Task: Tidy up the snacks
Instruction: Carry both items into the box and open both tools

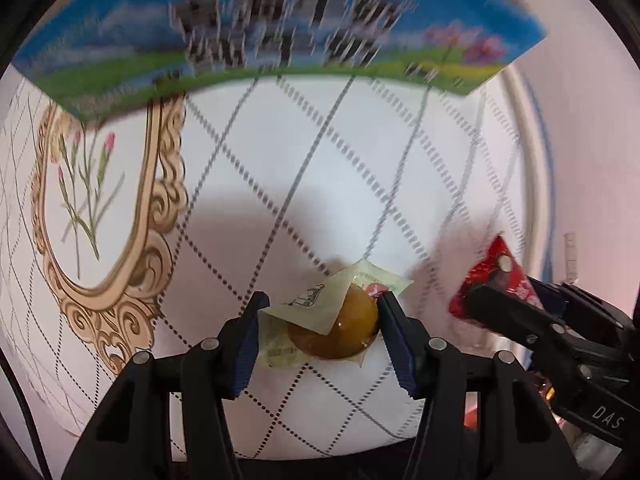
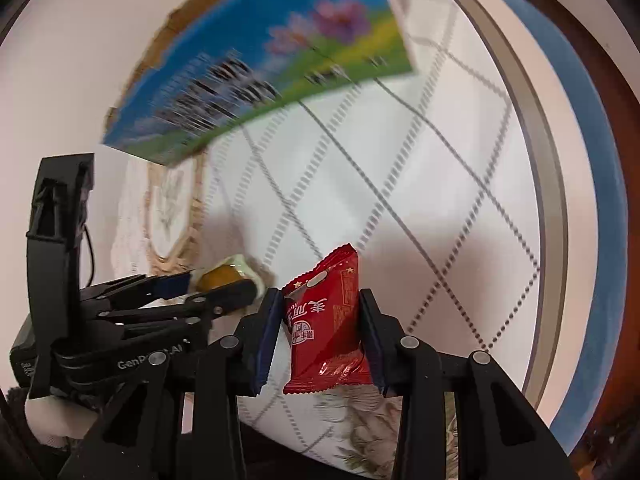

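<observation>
My left gripper (image 1: 320,332) is shut on a round golden pastry in a clear wrapper (image 1: 336,328), held above the round table (image 1: 280,184). It also shows in the right wrist view (image 2: 224,276) with the left gripper (image 2: 208,280) around it. My right gripper (image 2: 320,332) is shut on a red snack packet (image 2: 326,328), upright between the pads. The packet also shows at the right of the left wrist view (image 1: 490,276). A blue and green cardboard box (image 1: 280,28) stands at the far side of the table, also in the right wrist view (image 2: 260,72).
The table has a white quilted-pattern cloth with a gold ornate floral frame print (image 1: 104,216). Its rim (image 2: 552,184) curves at the right, edged in blue. A white wall lies beyond.
</observation>
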Tool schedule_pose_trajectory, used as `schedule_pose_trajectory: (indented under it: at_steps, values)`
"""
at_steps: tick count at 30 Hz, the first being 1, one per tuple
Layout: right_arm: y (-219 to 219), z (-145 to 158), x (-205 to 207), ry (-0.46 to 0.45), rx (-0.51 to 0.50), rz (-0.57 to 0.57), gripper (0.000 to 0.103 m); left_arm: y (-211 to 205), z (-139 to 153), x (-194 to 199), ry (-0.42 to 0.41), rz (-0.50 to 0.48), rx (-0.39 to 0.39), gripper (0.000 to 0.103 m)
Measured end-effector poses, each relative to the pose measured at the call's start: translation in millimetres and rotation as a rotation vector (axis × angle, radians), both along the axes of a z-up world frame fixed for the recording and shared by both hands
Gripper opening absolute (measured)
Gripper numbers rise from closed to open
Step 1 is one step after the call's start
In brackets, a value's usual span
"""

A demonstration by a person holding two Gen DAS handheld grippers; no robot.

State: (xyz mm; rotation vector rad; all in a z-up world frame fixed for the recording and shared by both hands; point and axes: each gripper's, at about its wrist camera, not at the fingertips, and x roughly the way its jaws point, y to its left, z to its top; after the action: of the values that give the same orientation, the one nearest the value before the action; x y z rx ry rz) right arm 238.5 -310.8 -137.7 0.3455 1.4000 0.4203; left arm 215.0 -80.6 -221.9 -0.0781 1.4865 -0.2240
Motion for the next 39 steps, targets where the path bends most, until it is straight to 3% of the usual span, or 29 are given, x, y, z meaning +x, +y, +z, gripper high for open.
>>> schedule_pose_trajectory:
  at_steps: [9, 12, 16, 18, 20, 27, 29, 30, 31, 32, 35, 39]
  values:
    - [6, 86, 42, -0.155, 0.075, -0.001, 0.041, 13, 106, 34, -0.191, 0.025, -0.105, 0.053]
    - [8, 112, 67, -0.218, 0.07, -0.003, 0.041, 24, 131, 61, -0.238, 0.059, -0.125, 0.053]
    - [13, 123, 102, -0.249, 0.066, -0.017, 0.041, 34, 148, 110, -0.27, 0.092, -0.107, 0.053]
    - [20, 119, 122, -0.261, 0.047, -0.026, 0.041, 34, 141, 129, -0.268, 0.102, -0.071, 0.053]
    - [26, 112, 137, -0.257, 0.023, -0.029, 0.041, 47, 111, 146, -0.233, 0.125, -0.044, 0.053]
    - [46, 74, 180, -0.131, -0.052, 0.007, 0.042, 60, 52, 180, -0.078, 0.173, 0.0, 0.054]
    - [48, 66, 185, -0.087, -0.075, 0.013, 0.054, 61, 43, 181, -0.047, 0.183, 0.018, 0.054]
    - [49, 64, 188, -0.076, -0.091, 0.013, 0.076, 62, 40, 182, -0.033, 0.186, 0.021, 0.054]
    - [48, 64, 189, -0.082, -0.107, 0.007, 0.088, 63, 38, 181, -0.024, 0.19, 0.028, 0.055]
    - [48, 66, 190, -0.093, -0.133, 0.003, 0.089, 63, 37, 181, -0.023, 0.193, 0.037, 0.059]
    - [48, 71, 192, -0.122, -0.247, 0.003, 0.097, 62, 44, 179, -0.052, 0.185, 0.069, 0.093]
    - [52, 79, 195, -0.181, -0.386, -0.004, 0.1, 61, 57, 178, -0.098, 0.175, 0.105, 0.096]
